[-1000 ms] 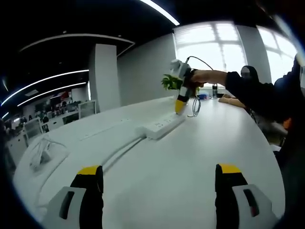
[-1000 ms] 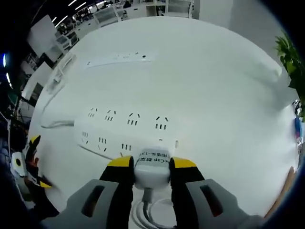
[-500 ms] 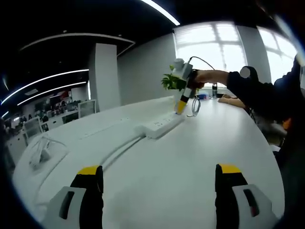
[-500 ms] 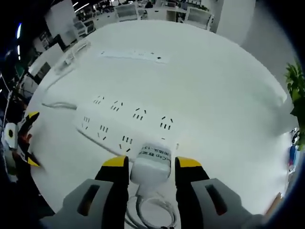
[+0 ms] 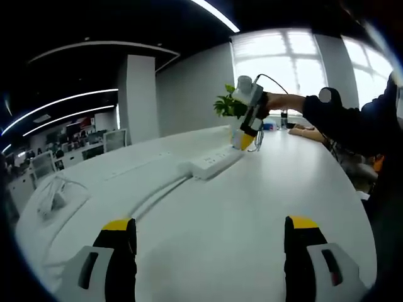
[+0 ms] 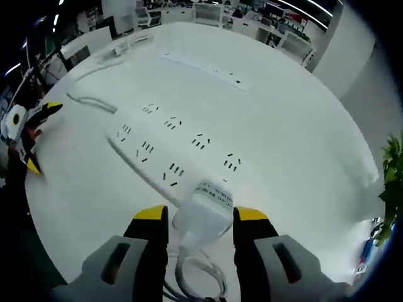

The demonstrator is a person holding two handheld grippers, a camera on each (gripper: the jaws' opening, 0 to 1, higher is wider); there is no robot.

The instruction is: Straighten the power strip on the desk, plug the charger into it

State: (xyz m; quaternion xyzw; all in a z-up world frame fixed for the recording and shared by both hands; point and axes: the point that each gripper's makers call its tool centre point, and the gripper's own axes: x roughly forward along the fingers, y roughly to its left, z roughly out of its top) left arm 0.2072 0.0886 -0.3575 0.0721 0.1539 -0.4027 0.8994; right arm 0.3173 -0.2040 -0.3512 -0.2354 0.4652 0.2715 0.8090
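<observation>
Light's pretty uneven here. In the left gripper view the window [image 5: 286, 60] is totally blown out, while the ceiling left of it is nearly black except for thin strip lights [image 5: 63, 104]. The white desk [image 6: 283, 126] glares in the right gripper view, and the charger [image 6: 203, 211] looks smeared, soft-edged. Heavy fisheye bending toward the edges.
</observation>
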